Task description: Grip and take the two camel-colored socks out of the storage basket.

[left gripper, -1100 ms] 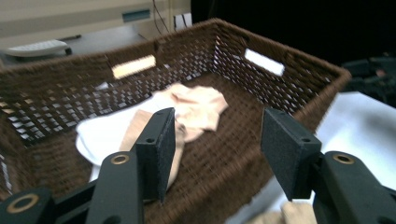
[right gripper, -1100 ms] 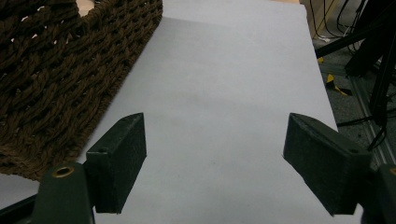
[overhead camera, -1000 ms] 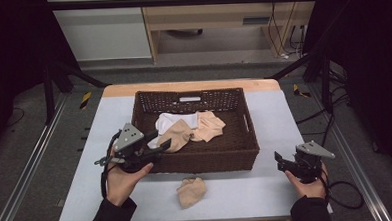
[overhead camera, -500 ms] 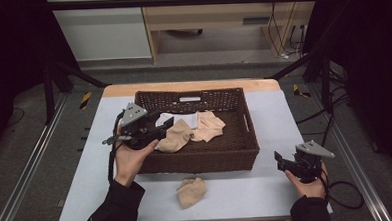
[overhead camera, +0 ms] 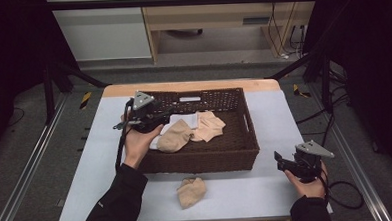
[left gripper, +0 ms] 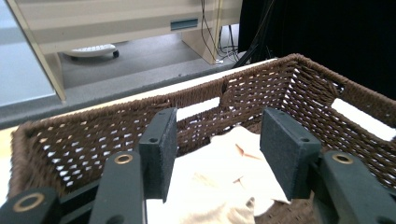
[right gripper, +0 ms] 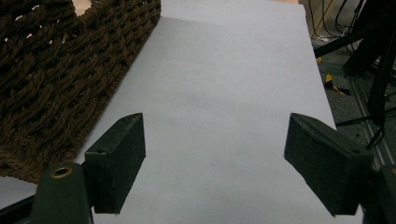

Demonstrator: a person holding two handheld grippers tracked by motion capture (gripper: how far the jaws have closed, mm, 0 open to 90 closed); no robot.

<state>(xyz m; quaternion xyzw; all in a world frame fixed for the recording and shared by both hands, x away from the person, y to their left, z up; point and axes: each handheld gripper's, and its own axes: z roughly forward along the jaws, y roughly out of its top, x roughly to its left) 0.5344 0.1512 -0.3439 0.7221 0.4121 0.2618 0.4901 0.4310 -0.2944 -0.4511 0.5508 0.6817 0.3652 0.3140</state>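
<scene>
A brown woven basket [overhead camera: 201, 160] stands mid-table and holds two beige socks [overhead camera: 175, 136] [overhead camera: 209, 126] on a white cloth [overhead camera: 187, 120]. My left gripper [overhead camera: 167, 115] hovers inside the basket's left end, pointing right over the socks. Its jaws are open and have just closed slightly, with nothing between them. In the left gripper view the left gripper [left gripper: 217, 154] looks over a pale sock [left gripper: 219, 186] toward the basket's far wall [left gripper: 93, 135]. Another beige sock [overhead camera: 191, 192] lies on the table in front of the basket. My right gripper [overhead camera: 281, 162] rests open near the table's right front, and the right gripper [right gripper: 224, 168] sits over bare table.
A white sheet [right gripper: 224, 84] covers the table. The basket's corner [right gripper: 60, 70] lies left of the right gripper. Metal rails [overhead camera: 31, 167] run along both sides of the table, and a wooden cabinet [overhead camera: 215, 14] stands behind it on the floor.
My left gripper has moved away from the basket's near-left corner, going farther back and over the rim into the basket. The right gripper has stayed still.
</scene>
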